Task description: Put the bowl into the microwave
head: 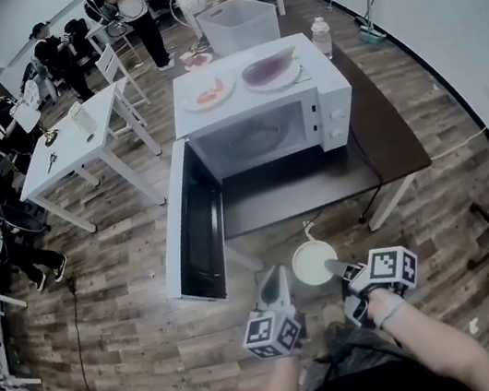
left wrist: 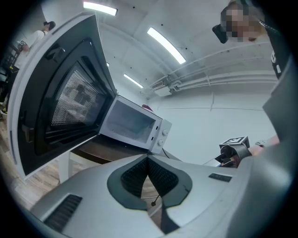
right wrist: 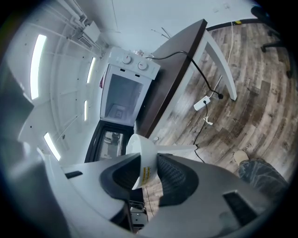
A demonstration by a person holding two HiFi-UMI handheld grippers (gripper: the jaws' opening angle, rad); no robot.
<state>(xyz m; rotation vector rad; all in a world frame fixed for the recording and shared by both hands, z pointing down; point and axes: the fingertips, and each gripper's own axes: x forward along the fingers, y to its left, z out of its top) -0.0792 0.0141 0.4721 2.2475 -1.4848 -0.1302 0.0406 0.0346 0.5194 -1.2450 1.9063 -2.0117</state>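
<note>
The white bowl [head: 314, 262] is clamped by its rim, edge-on, between the pads of the right tongs [right wrist: 148, 162]. It hangs above the wooden floor [head: 140, 349], in front of the dark worktop [head: 389, 141]. The microwave [head: 257, 108] stands on that worktop with its door [head: 189, 223] swung open. The left tongs [left wrist: 148, 160], just beside the bowl on its left, are closed and empty.

Pale grey moulded shells on left gripper [head: 275, 275] and right gripper [head: 334, 268]; black ribbed pads [left wrist: 132, 179] inside; white cube [head: 272, 335] with black square markers on each; dark clothes [head: 353, 386].
</note>
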